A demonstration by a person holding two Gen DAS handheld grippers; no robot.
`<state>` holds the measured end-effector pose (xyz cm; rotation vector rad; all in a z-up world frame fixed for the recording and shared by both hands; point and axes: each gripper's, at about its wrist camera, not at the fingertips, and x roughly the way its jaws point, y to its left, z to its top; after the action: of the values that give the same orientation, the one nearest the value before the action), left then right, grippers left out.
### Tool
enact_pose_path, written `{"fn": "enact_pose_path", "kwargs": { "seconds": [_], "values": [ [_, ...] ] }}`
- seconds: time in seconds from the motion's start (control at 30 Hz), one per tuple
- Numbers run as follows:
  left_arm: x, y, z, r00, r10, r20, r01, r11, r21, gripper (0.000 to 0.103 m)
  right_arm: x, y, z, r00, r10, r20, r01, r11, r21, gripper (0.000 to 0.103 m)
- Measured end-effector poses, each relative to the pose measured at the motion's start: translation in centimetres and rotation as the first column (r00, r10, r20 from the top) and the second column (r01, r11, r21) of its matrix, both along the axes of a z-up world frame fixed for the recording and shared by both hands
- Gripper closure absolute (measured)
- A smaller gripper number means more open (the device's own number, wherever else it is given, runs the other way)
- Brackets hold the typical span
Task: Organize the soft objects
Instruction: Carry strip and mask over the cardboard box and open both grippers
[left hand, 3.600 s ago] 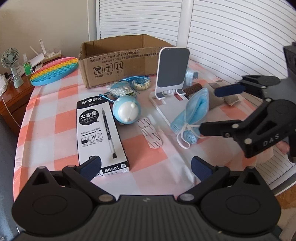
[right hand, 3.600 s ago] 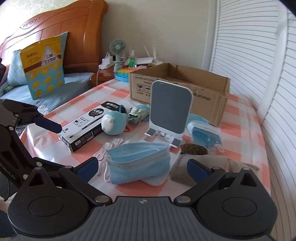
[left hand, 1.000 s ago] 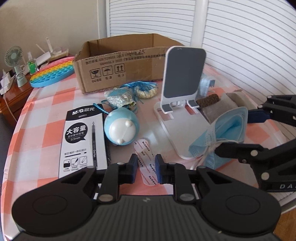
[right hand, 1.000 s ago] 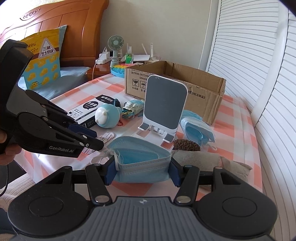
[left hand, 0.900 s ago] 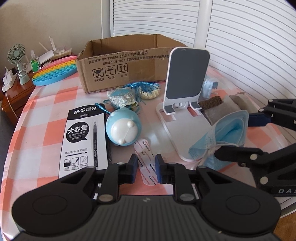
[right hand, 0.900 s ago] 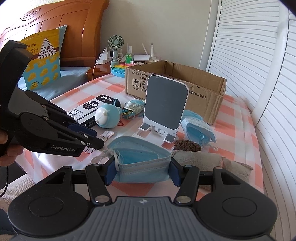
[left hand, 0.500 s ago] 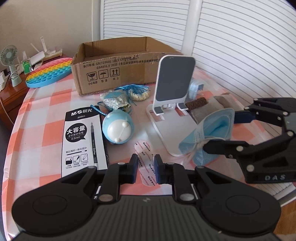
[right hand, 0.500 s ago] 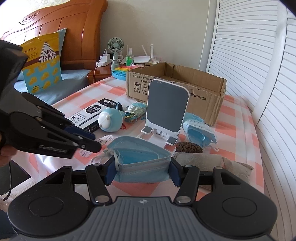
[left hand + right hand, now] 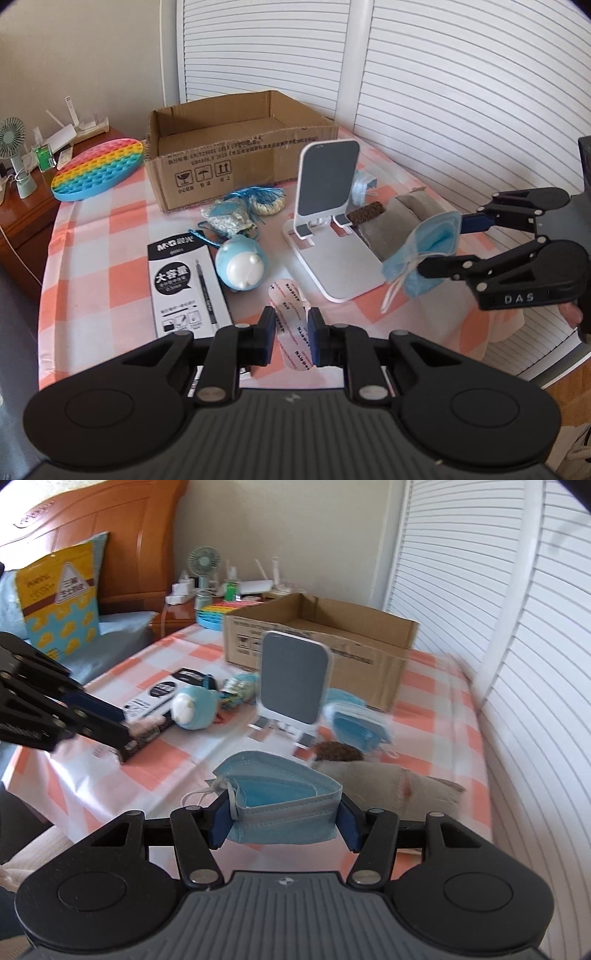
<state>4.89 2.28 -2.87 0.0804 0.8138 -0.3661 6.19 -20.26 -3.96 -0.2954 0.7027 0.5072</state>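
Observation:
My left gripper (image 9: 291,325) is shut on a pale pink strip packet (image 9: 286,299) with red print and holds it just above the checked tablecloth. In the right wrist view that left gripper (image 9: 127,734) comes in from the left with the pink strip packet (image 9: 147,728) at its tips. My right gripper (image 9: 284,825) is shut on a folded blue face mask (image 9: 280,801), its ear loops hanging at the left. From the left wrist view the right gripper (image 9: 441,243) holds the face mask (image 9: 424,254) off the table's right side. An open cardboard box (image 9: 221,166) stands at the back.
On the table (image 9: 110,258) stand a white phone stand (image 9: 328,192), a black-and-white pen box (image 9: 184,284), a blue plush ball (image 9: 242,267), tasselled pouches (image 9: 236,214), a grey cloth (image 9: 395,225), a second blue mask (image 9: 354,723) and a rainbow pop mat (image 9: 98,168). Shutters close off the right.
Since the earliest frames both grippers have shut, the left on the strip packet and the right on the mask. Over the last second the left gripper has risen with the strip.

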Motion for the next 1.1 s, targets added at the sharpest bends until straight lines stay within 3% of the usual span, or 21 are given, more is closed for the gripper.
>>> {"fn": "enact_pose_path", "kwargs": {
  "seconds": [0.27,0.6,0.87,1.1],
  "values": [
    [2.1,1.7,1.5,0.998,0.04,0.043,-0.041,0.999,0.026,0.086,1.7,-2.5,1.2,0.995,-0.098,0.024,0.098,0.995,-0.016,0.041],
    [7.9,3.0,3.5,0.992,0.08,0.098,-0.085,0.996,0.04,0.086,7.2,-3.1,3.3,0.987,-0.15,0.062,0.15,0.989,-0.001,0.041],
    [14.3,2.5,5.4,0.984,0.083,0.155,-0.089,0.995,0.034,0.086,12.4,-1.2,5.0,0.987,-0.126,0.095,0.127,0.992,-0.004,0.041],
    [21.4,1.0,5.2,0.987,0.074,0.145,-0.077,0.997,0.02,0.086,17.2,1.9,6.5,0.99,-0.07,0.119,0.071,0.997,-0.002,0.041]
  ]
}}
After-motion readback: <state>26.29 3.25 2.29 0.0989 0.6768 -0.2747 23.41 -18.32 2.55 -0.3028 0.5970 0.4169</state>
